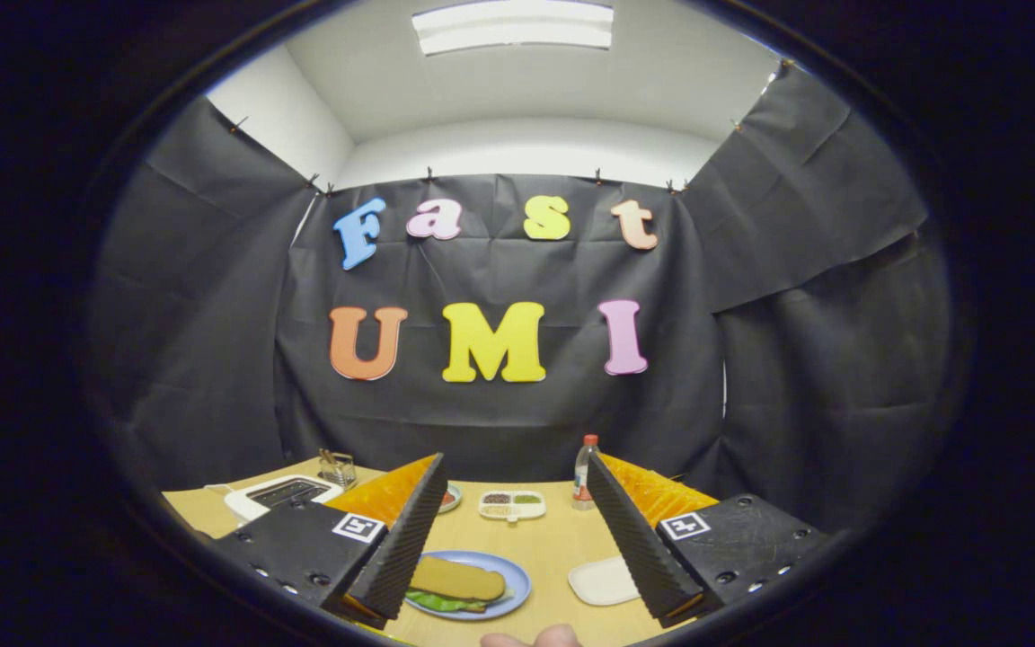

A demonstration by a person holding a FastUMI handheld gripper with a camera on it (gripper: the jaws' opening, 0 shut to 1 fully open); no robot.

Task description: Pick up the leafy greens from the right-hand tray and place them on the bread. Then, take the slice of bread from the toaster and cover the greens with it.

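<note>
Two fingers wide — gripper [515, 530] empty.

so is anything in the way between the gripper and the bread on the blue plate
Nothing visible is in the way. The gripper is open, and the blue plate sits on the table between its fingers. The bread already lies over the greens. One finger overlaps the plate's edge in the view.

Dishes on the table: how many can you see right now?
3. A blue plate with bread and greens lies between the open tongs; a white tray sits by the right finger; a compartment dish lies beyond. The fingers may hide others.
</note>
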